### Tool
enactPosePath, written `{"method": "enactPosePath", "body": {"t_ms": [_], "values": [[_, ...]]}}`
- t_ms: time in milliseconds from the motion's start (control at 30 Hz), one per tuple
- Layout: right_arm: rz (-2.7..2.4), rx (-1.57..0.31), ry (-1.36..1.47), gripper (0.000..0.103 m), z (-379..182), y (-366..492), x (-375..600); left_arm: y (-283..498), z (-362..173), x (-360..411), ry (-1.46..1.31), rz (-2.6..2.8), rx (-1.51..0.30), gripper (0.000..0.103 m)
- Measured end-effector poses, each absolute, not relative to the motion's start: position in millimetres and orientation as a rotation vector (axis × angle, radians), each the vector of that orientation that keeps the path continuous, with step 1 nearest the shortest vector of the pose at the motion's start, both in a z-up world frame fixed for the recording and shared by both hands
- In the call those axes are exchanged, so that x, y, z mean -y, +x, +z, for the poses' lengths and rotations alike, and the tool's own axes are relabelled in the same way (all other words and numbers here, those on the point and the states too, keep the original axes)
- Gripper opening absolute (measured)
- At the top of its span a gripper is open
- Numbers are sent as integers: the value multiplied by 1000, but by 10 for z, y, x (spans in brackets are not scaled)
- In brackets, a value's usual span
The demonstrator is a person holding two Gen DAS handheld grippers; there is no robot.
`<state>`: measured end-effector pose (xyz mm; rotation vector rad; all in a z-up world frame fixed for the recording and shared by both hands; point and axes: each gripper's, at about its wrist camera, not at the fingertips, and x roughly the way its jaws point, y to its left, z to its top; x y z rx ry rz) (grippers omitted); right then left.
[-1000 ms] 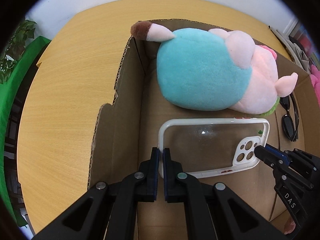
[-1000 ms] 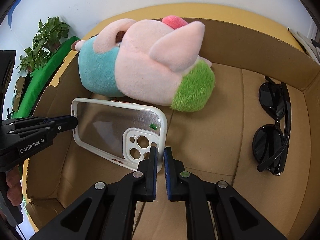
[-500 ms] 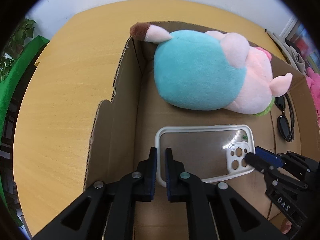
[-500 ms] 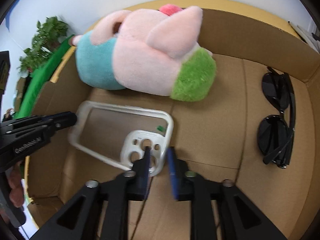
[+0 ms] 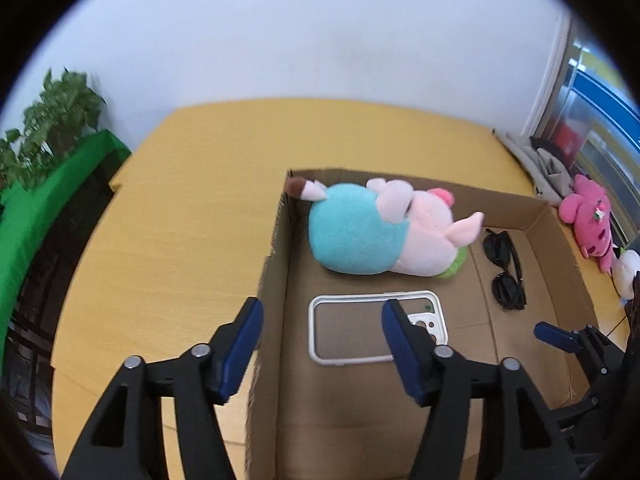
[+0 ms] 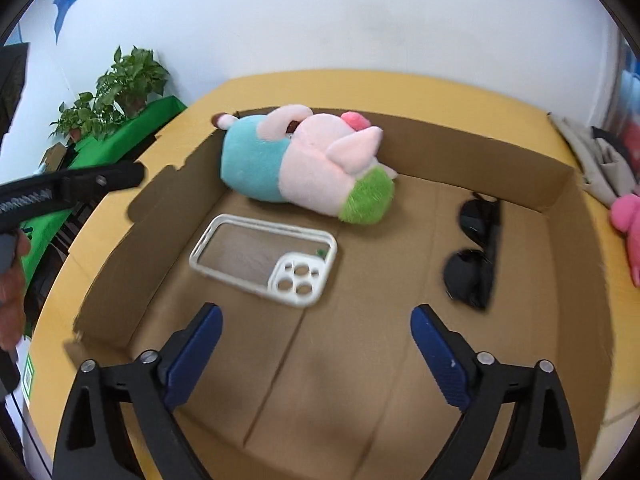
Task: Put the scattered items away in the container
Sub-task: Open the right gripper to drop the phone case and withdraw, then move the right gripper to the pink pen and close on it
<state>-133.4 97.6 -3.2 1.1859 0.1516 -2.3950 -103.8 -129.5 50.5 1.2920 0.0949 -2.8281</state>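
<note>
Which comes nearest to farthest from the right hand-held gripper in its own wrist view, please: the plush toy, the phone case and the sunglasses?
From the right hand-held gripper, whose jaws are opening with nothing between them:
1. Phone case, just ahead, slightly left on the cardboard box floor.
2. Sunglasses, ahead right; close to the case's distance, hard to separate.
3. Plush toy, against the far wall.

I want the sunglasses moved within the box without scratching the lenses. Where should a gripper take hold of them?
Probably grip the sunglasses across the folded arms along their right edge, coming straight down from above. They lie flat on the cardboard box floor, lenses beside that bar, with bare floor on both sides.
</note>
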Motion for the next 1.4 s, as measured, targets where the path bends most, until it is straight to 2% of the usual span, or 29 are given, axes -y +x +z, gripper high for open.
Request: {"method": "enactPosePath", "body": {"t_ms": [233, 533, 633, 1000, 1233, 1400], "values": [[-2542, -150, 1099, 101, 24, -778, -1396, -668, 399, 809, 1192, -2875, -64, 68], [-2654, -153, 1125, 101, -200, -535, -1813, -527, -269, 409, 1340, -2821, -150, 68], [-2633, -160, 1123, 101, -299, -478, -1857, -452, -336, 327, 1290, -2800, -145, 68], [-2615, -93, 1081, 102, -366, -496, -2065, -336, -332, 246, 1246, -2777, -128, 69], [-2526, -11, 999, 102, -192, -264, -2305, -41, -38, 154, 1192, -2923, -205, 69], [-2446, -124, 961, 102, -231, 165, -2327, 222, -41, -30, 1258, -3016, -251, 73]]}}
